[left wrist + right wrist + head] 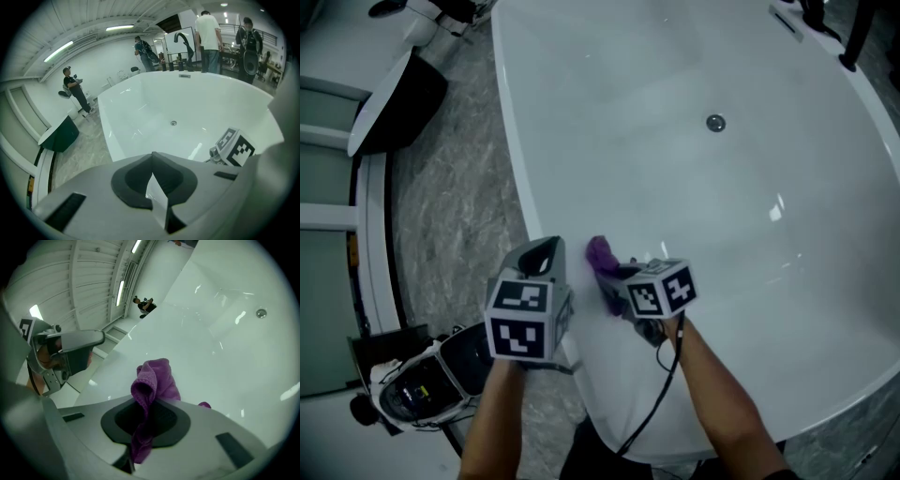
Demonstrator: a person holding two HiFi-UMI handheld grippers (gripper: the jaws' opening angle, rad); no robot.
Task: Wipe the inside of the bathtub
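The glossy white oval bathtub (741, 197) fills most of the head view, its inside bare and shiny, with a small round metal drain (715, 122) low in the basin and a black arched tap (183, 41) at the far rim. At the near end, just inside the rim on the left slope, is the crumpled purple terry cloth (156, 380). The right claw (140, 430) is clenched on it: a fold of the cloth runs down between the two dark pads and a loose bunch sticks out ahead of the tips, toward the white wall. Whether the bunch presses on the surface or hangs just off it I cannot tell. The left claw (152, 180) is just beside the right one, over the near-left rim, its jaws closed tip to tip with nothing between them.

My reading is that the wiping is at its early part, with the cloth gripped and brought to the near wall and the broad basin toward the drain not yet reached. The next move calls for pressing the free bunch flat on the slope and drawing it in long overlapping strokes, with the grip firm enough that the cloth does not slip out.

Beyond the tub lie a grey marbled floor (459, 206) and several people standing at the far side of the room. No brand or readable writing shows; the only print is the black-and-white square patterns on the marker cubes (525, 319)
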